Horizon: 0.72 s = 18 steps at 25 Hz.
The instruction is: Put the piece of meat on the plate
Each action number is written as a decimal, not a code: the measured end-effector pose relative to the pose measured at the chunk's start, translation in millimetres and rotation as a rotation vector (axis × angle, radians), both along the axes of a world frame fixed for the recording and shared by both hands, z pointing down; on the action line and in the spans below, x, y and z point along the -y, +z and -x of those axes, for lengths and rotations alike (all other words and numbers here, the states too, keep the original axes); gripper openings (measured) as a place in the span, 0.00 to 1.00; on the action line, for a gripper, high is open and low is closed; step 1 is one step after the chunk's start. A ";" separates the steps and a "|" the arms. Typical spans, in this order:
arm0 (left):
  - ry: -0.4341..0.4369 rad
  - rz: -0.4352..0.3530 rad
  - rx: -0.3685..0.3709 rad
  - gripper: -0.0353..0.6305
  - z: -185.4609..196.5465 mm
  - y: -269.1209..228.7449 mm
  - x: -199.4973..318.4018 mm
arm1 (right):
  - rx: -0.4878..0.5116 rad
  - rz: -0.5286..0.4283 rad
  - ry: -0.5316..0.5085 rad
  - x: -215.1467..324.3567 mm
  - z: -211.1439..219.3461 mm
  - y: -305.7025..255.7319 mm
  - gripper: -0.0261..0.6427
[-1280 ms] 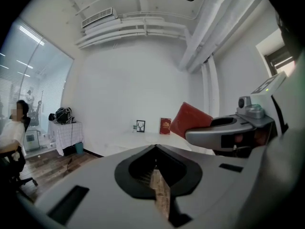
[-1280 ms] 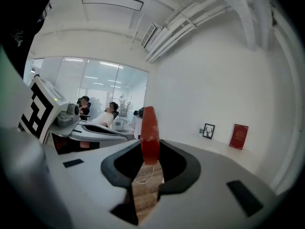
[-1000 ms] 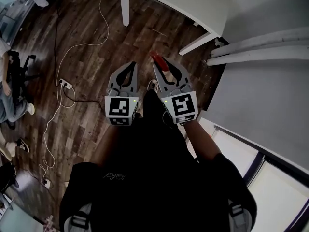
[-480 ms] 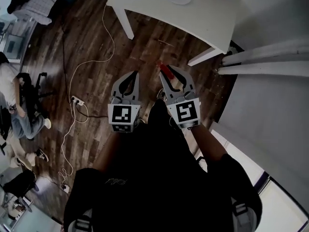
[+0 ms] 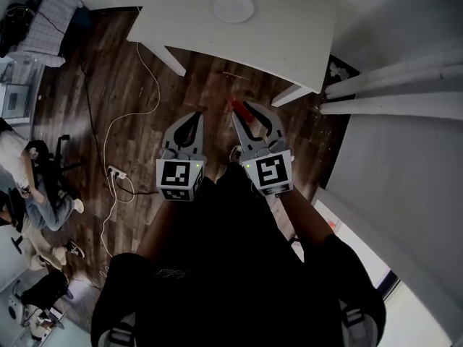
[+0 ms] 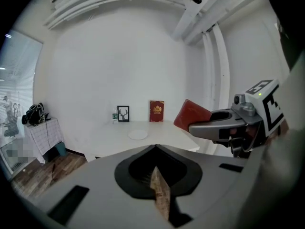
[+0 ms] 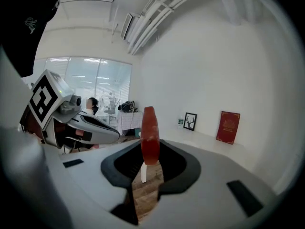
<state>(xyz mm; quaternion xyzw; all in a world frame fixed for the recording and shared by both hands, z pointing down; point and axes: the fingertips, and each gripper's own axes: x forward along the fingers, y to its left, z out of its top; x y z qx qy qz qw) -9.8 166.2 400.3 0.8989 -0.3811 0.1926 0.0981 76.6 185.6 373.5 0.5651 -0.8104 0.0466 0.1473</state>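
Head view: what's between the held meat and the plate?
In the head view, wood floor, then the white table's bare top up to the plate. The right gripper clamps the meat.

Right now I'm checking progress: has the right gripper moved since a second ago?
Yes. The right gripper, holding the meat, has gone forward toward the table; the floor power strip has dropped back.

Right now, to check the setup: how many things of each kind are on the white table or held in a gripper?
white plate: 1
framed picture: 1
red book: 1
small bottle: 1
piece of meat, in the right gripper: 1
Total: 5
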 end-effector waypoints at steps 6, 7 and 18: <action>0.026 0.023 -0.007 0.06 -15.1 -1.6 19.0 | -0.010 -0.005 0.023 24.4 -16.9 -4.8 0.19; 0.026 0.027 -0.007 0.06 -15.1 2.1 21.9 | -0.010 -0.004 0.029 27.7 -19.7 -2.4 0.19; 0.085 0.059 -0.088 0.06 -29.5 19.3 114.5 | -0.106 0.067 0.064 107.8 -21.9 15.7 0.19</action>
